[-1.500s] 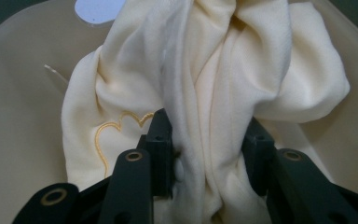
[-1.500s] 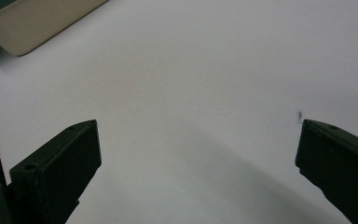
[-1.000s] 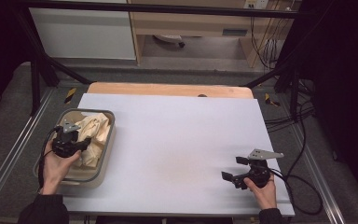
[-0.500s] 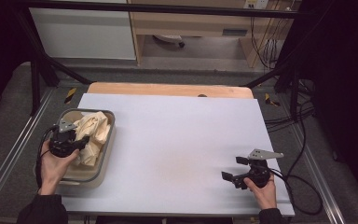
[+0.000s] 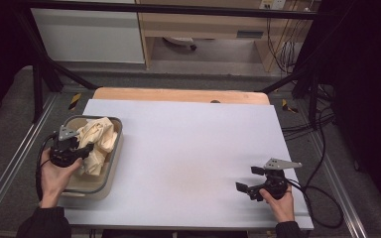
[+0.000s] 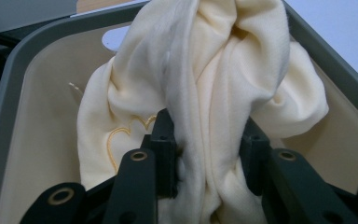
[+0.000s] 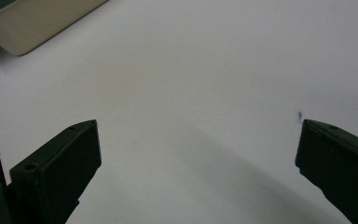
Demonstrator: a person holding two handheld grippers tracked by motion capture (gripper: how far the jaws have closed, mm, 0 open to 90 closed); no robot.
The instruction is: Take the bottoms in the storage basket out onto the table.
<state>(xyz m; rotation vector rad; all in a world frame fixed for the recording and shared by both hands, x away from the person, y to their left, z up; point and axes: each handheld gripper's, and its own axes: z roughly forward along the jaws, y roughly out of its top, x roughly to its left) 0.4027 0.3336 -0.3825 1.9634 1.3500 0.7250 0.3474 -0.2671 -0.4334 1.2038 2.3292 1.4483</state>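
One cloth (image 6: 205, 93), pale yellow and bunched, is the thing being worked on; it sits in the tub (image 5: 106, 176) at the left side of the table (image 5: 188, 144), and its upper part stands above the rim. From the left gripper view the cloth is gathered into a thick vertical rope of folds, so its long axis runs roughly up and down, from the jaws toward the far end of the tub, with a looser lobe hanging to one side and a stitched outline low on the other side. The left gripper (image 6: 205, 154) is clamped on this bundle: both jaws press into the folds from either side. I judge that the step in hand is the grasp itself, already made, and the lift out of the tub is not yet done. The next move probably calls for a pull straight up until the hanging end is free of the wall, then a carry over the white sheet. The right gripper (image 5: 250, 179) waits low over the sheet at the near right, well apart from the tub, with its jaws spread wide and nothing between them.
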